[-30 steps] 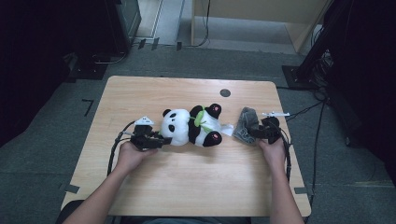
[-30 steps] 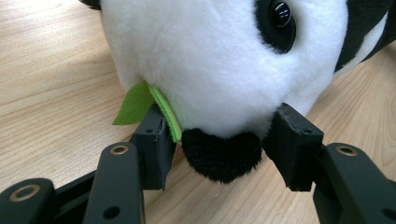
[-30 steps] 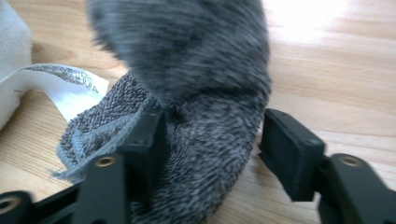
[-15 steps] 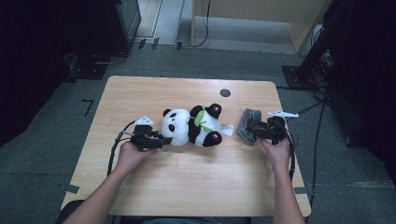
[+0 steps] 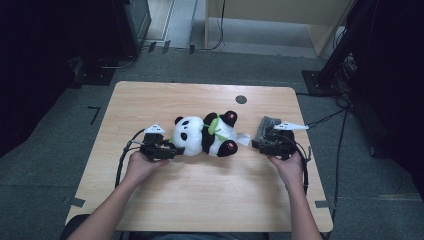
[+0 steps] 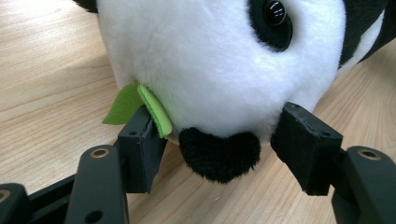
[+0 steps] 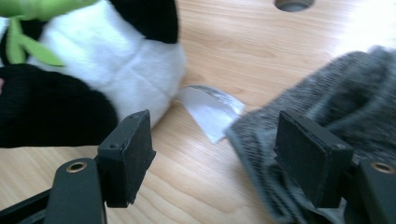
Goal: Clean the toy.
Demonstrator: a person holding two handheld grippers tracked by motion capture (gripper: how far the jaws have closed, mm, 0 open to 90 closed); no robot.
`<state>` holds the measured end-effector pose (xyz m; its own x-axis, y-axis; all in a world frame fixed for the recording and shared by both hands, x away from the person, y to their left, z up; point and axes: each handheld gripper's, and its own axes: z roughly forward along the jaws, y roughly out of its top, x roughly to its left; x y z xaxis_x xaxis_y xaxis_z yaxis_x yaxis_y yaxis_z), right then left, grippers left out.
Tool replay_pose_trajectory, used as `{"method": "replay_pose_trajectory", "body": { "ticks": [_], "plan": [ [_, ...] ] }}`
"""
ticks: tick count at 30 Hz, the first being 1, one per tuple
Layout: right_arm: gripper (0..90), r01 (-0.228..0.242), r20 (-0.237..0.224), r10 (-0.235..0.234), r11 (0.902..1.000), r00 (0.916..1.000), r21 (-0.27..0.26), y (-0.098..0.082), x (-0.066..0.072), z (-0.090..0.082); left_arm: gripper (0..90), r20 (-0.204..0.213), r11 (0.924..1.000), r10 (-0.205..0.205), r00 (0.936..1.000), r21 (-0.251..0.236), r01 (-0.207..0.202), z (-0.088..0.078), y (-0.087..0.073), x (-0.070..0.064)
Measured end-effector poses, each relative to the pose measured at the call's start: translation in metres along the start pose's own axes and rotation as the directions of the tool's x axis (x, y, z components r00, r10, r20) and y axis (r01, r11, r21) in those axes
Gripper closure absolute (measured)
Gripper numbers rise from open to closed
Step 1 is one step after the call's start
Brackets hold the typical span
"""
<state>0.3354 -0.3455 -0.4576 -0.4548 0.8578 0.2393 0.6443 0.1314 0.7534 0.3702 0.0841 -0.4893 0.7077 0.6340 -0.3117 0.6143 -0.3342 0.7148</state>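
The toy panda (image 5: 206, 135) lies on its side in the middle of the desk (image 5: 200, 195), head to the left, feet to the right. At its head sit the left tongs (image 5: 172, 151), low on the wood. In the left gripper view the two black pads (image 6: 140, 149) stand apart on either side of the panda's black nose (image 6: 220, 154); the jaws have just been opening, and the muzzle is between them but not squeezed, with a gap showing on the right side. A green felt leaf (image 6: 140, 107) hangs from the toy's mouth and rests against the left pad.

Over on the right, the right tongs (image 5: 256, 145) are just clear of the panda's feet. Their jaws have been opening too, and now they stand wide with bare wood between them. In the right gripper view the left pad (image 7: 128, 154) is just beside the toy's white belly and black leg (image 7: 51, 109), while the right pad lies over a grey woolly cloth (image 7: 341, 98) that sits crumpled on the desk. A white sewn-in label (image 7: 210, 109) sticks out from the panda's bottom, pointing at that cloth. A round hole (image 5: 241, 99) marks the far side of the desk.
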Motion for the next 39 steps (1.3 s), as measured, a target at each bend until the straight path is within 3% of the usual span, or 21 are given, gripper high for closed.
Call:
{"method": "replay_pose_trajectory", "body": {
  "ticks": [13, 20, 26, 39],
  "plan": [
    [28.2, 0.043, -0.064, -0.044, 0.9987, 0.997, -0.027, 0.002, 0.032, -0.006, 33.8, 0.002, 1.0, 0.009, 1.0, 0.001, -0.009, 0.0, 0.002, 0.001],
    [28.1, 0.068, -0.122, -0.075, 0.9958, 0.9896, -0.06, 0.006, 0.054, -0.008, 33.6, 0.0, 1.0, 0.008, 1.0, -0.003, -0.008, 0.0, 0.002, 0.001],
    [26.0, 0.103, -0.163, -0.109, 0.9937, 0.9806, -0.044, 0.005, 0.068, 0.001, 33.6, -0.004, 1.0, 0.008, 1.0, -0.005, -0.008, 0.0, 0.002, 0.001],
    [26.1, 0.15, -0.156, -0.15, 0.9886, 0.9762, -0.01, 0.002, 0.077, 0.034, 33.7, -0.001, 1.0, 0.003, 1.0, -0.007, -0.003, 0.001, 0.002, 0.001]
  ]
}}
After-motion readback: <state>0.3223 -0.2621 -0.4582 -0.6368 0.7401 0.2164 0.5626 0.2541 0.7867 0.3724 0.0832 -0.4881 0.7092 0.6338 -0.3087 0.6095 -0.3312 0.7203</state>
